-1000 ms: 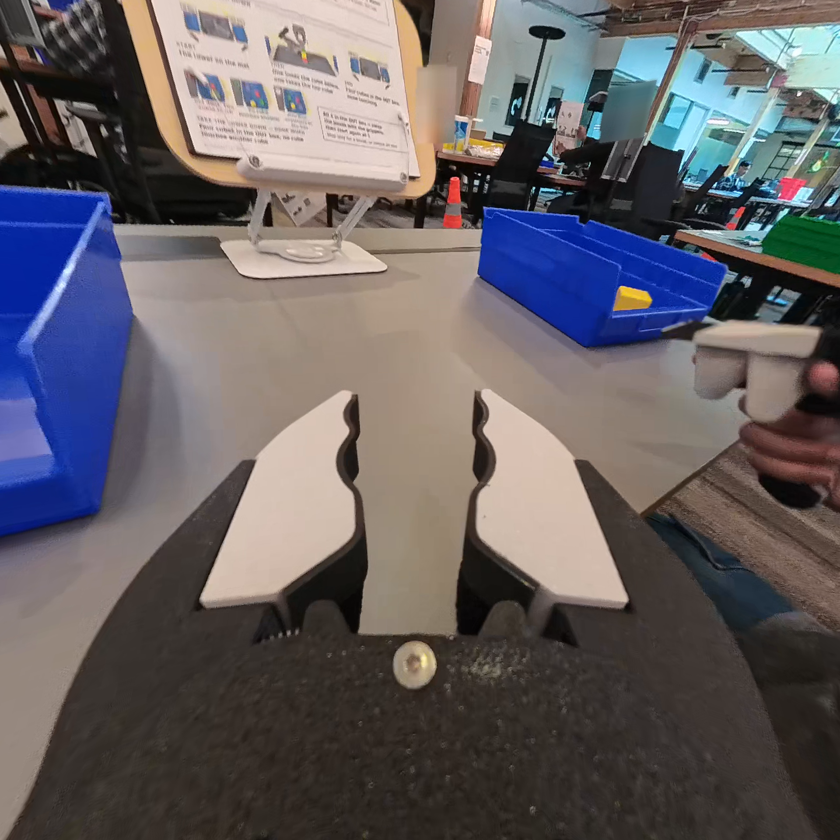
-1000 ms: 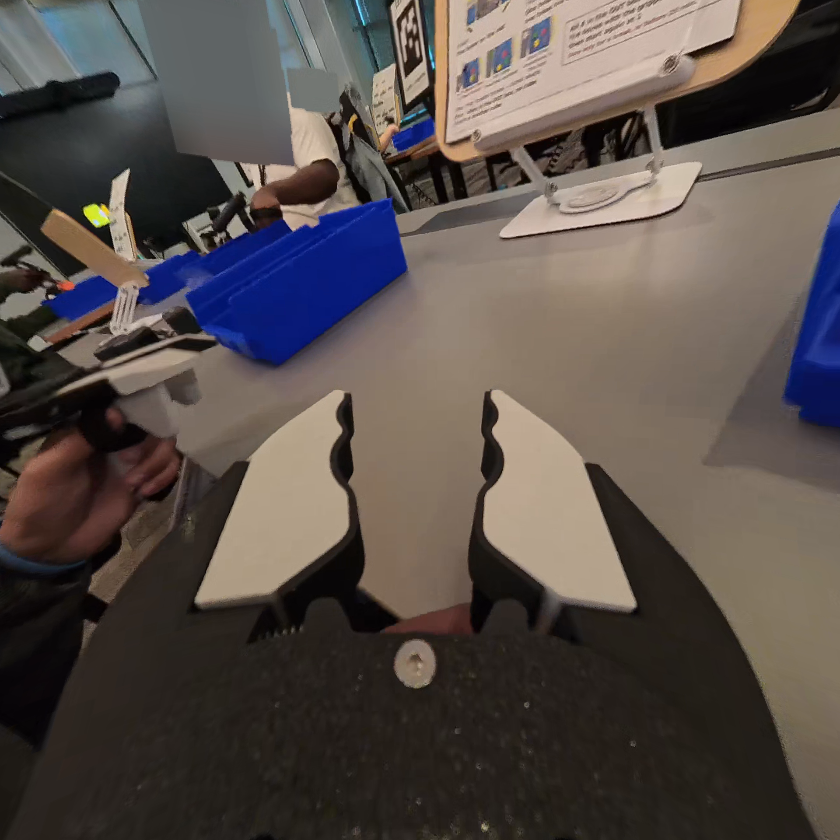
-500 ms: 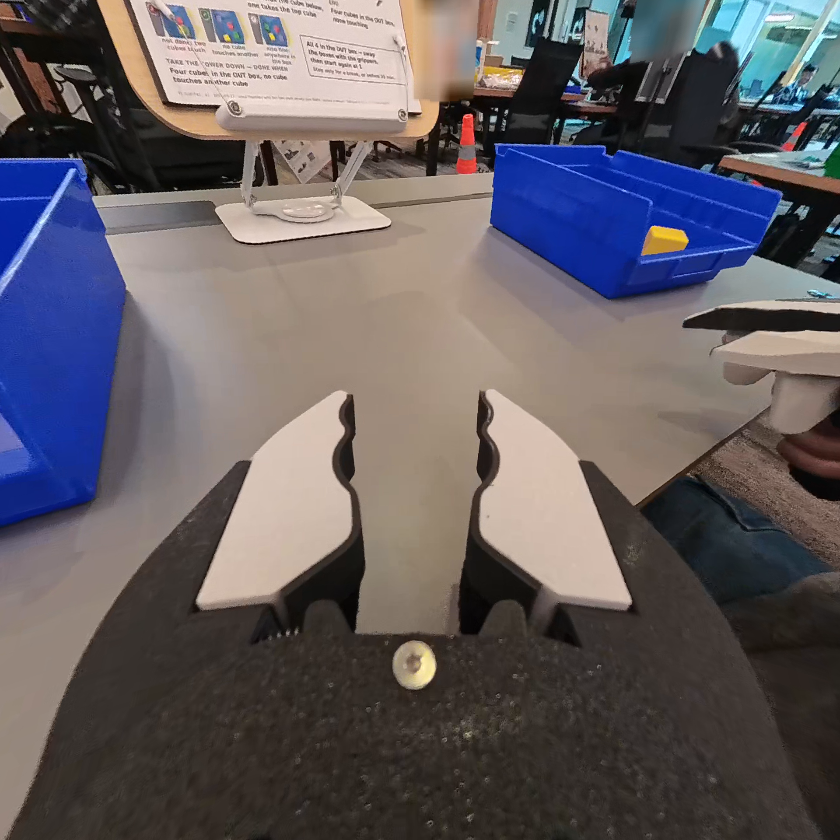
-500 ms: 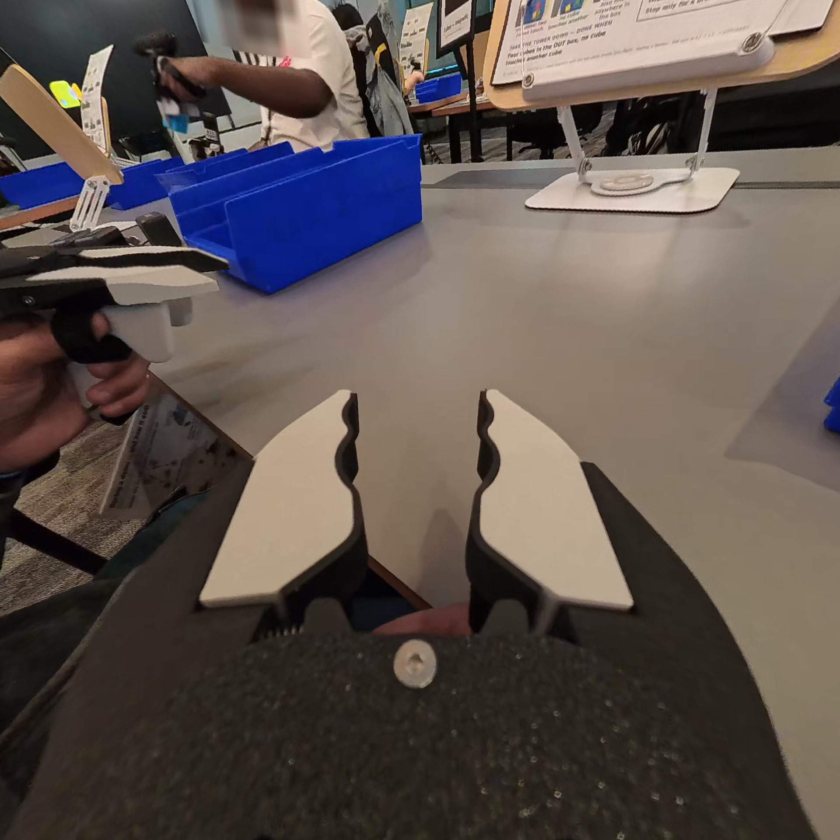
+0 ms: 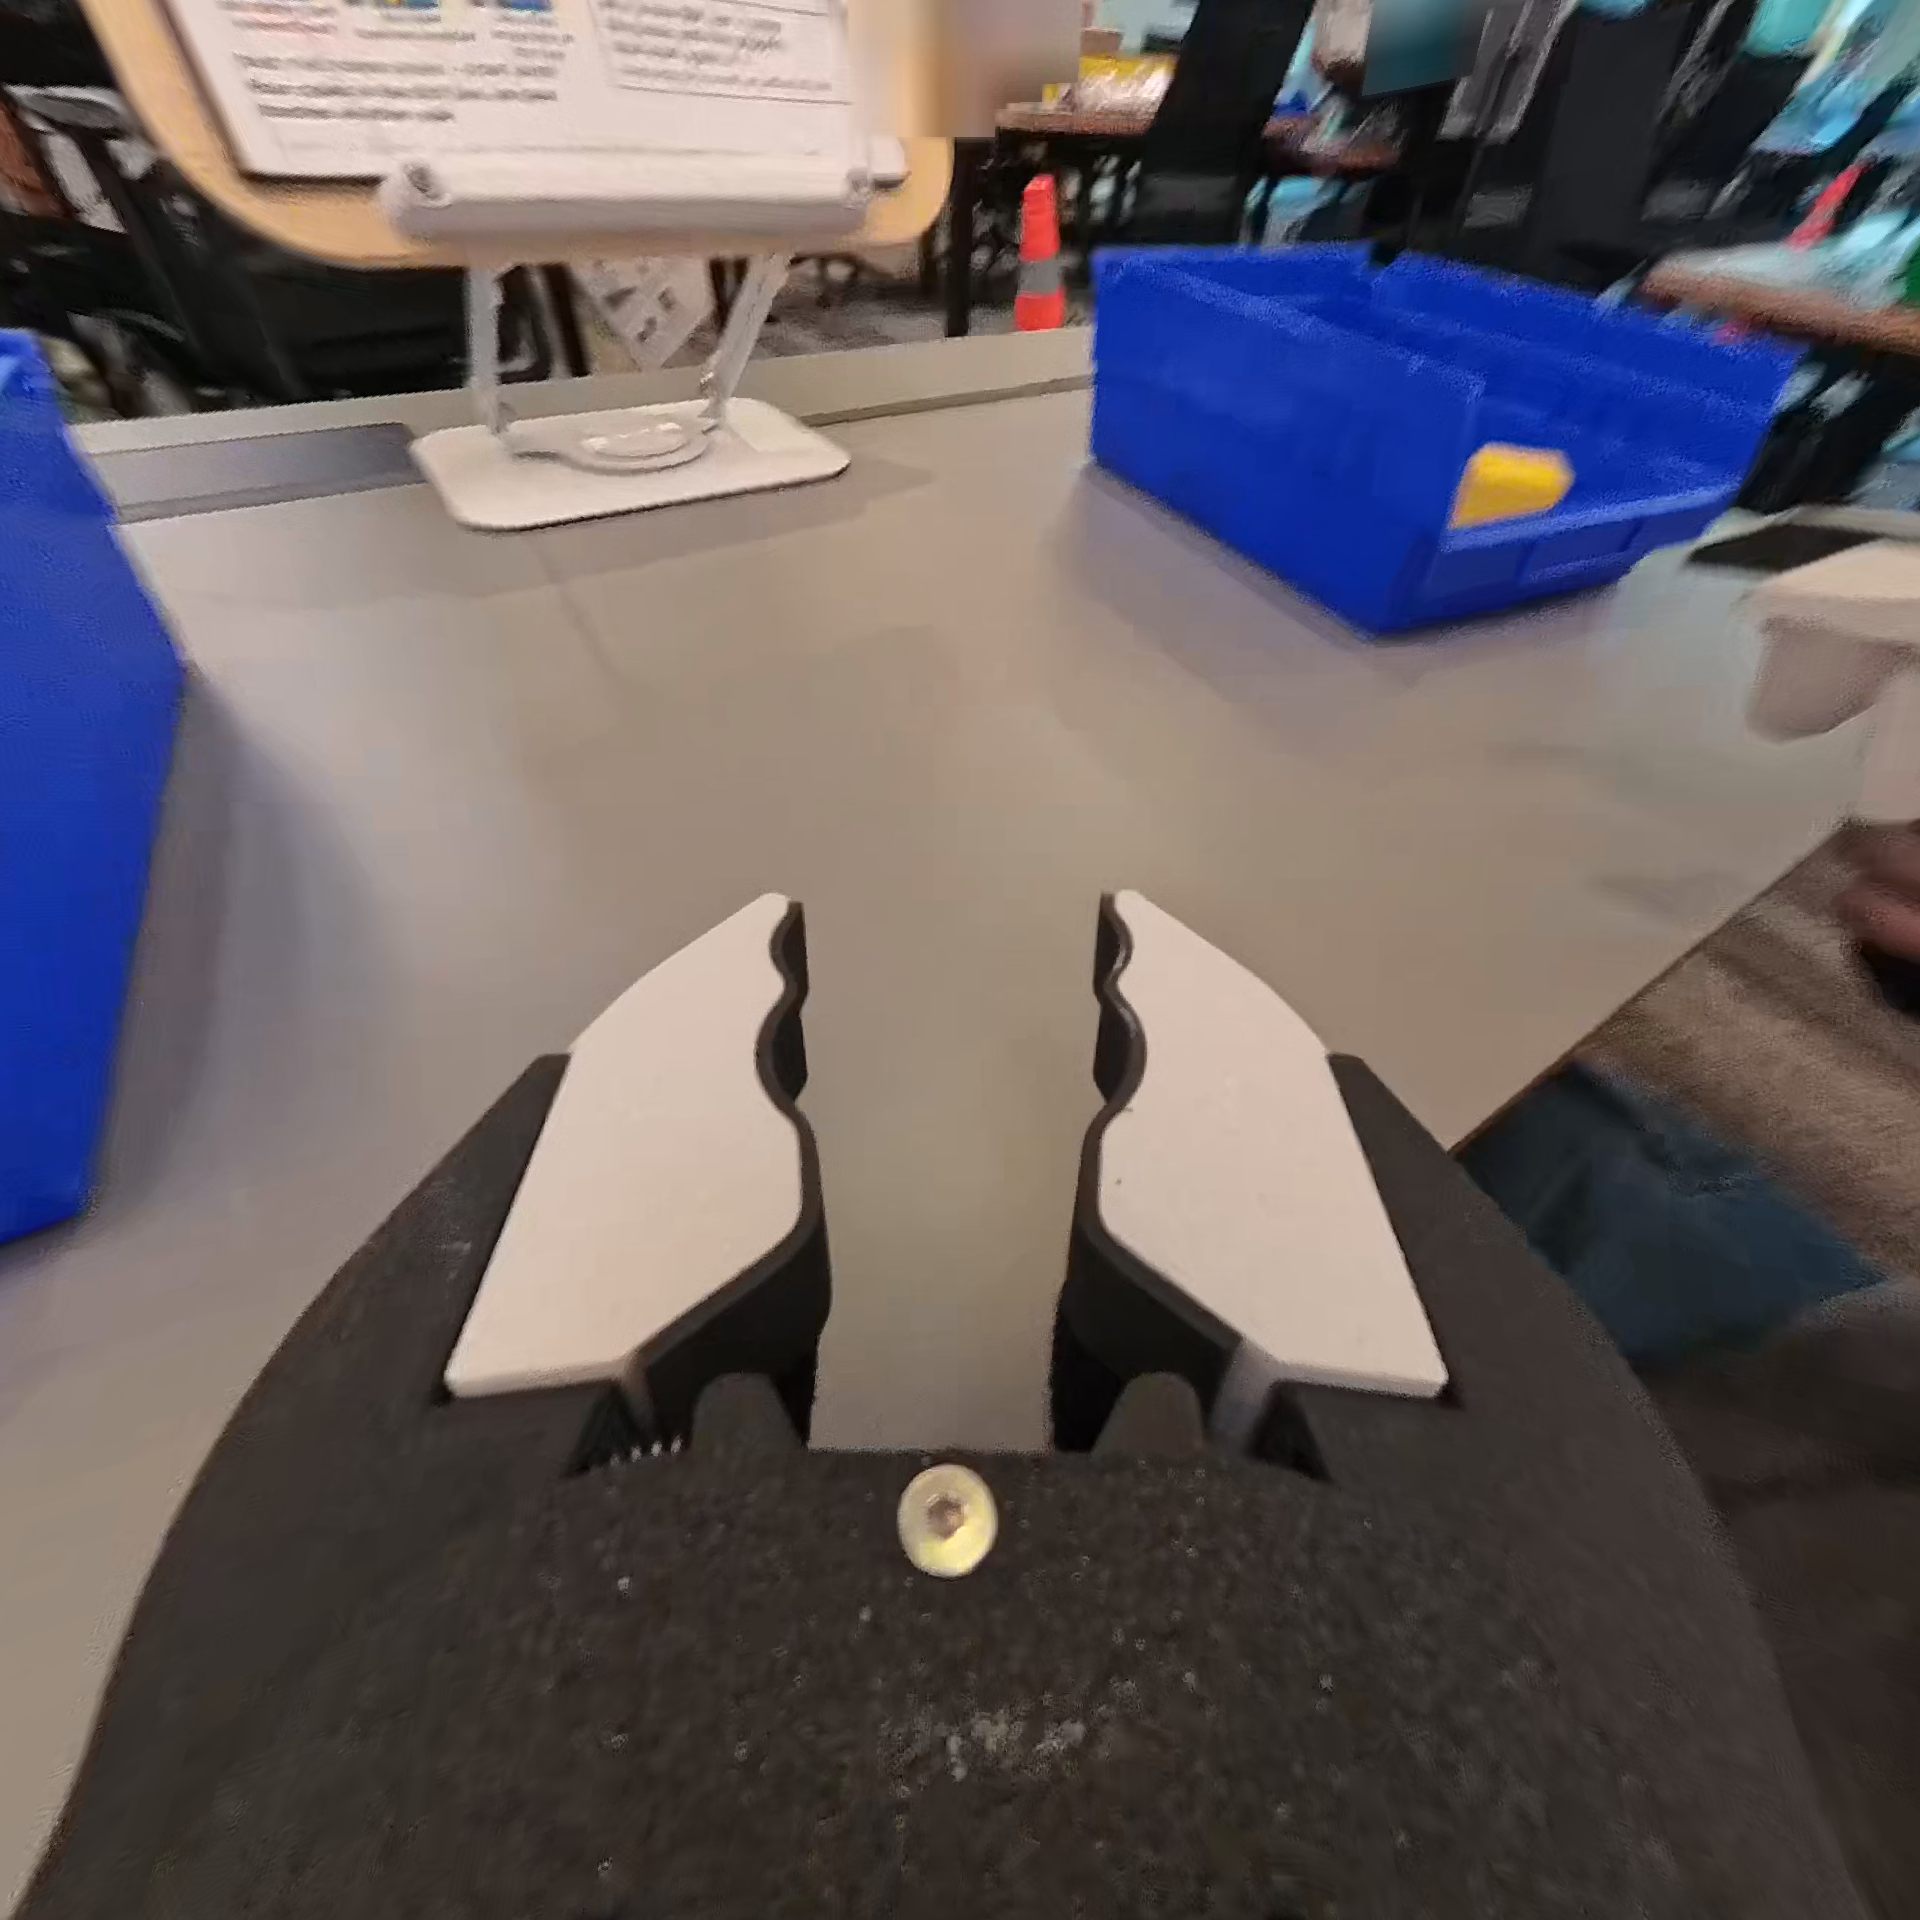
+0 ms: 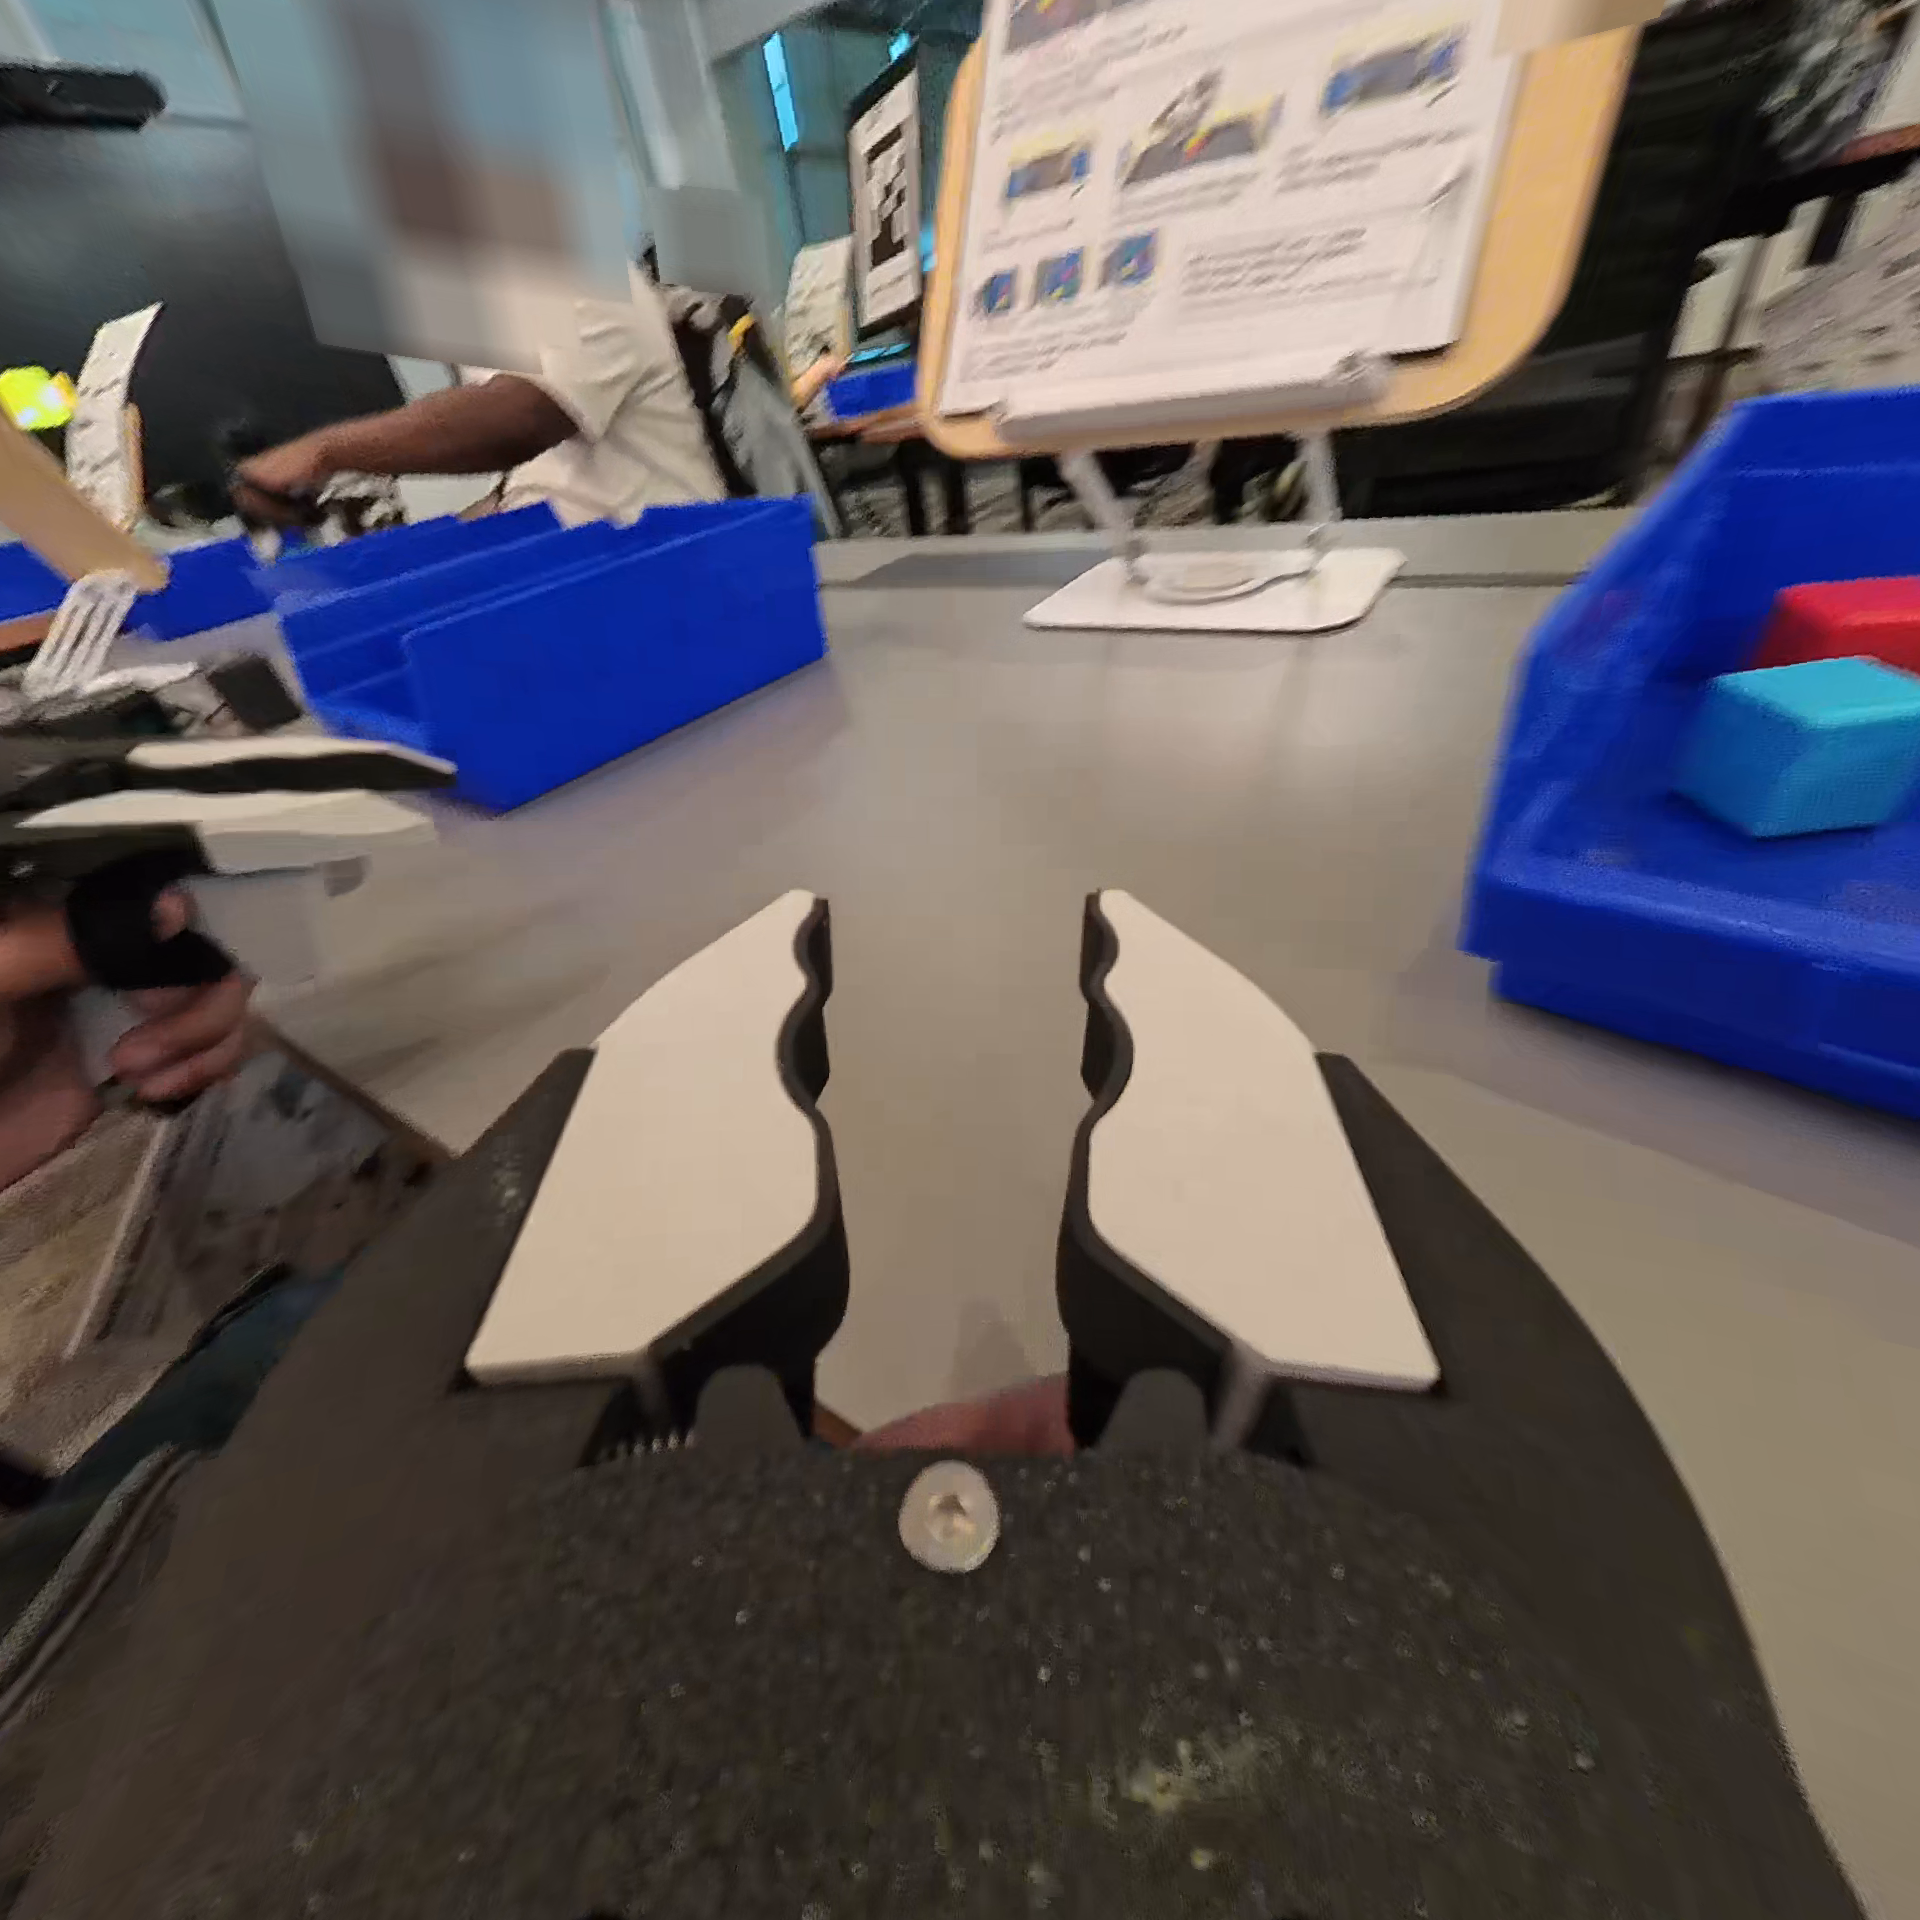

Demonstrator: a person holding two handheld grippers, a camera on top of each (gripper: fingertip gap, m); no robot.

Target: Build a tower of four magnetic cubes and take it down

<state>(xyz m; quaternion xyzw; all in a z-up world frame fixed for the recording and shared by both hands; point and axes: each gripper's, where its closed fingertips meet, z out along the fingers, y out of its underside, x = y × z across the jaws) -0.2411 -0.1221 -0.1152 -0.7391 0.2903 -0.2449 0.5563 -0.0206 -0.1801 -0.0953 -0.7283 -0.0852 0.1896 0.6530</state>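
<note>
My left gripper [image 5: 950,914] is open and empty over the grey table [image 5: 831,727]. My right gripper [image 6: 954,909] is open and empty near the table's front edge. In the right wrist view a blue bin [image 6: 1621,914] at the right holds a light blue cube [image 6: 1808,748] and a red cube [image 6: 1849,623] behind it. In the left wrist view the same bin [image 5: 1351,416] sits at the far right with a yellow cube [image 5: 1507,483] in it. The right gripper shows at the right edge of the left wrist view [image 5: 1829,634]; the left gripper shows at the left of the right wrist view [image 6: 395,790].
A second blue bin [image 6: 582,644] stands on the left of the table; it also shows in the left wrist view [image 5: 73,831]. An instruction board on a white stand [image 5: 623,468] is at the back. A person works at another table behind [image 6: 582,416].
Both grippers have moved forward over the table and stayed open. The right wrist view has swung right, bringing the bin with the light blue and red cubes into view.
</note>
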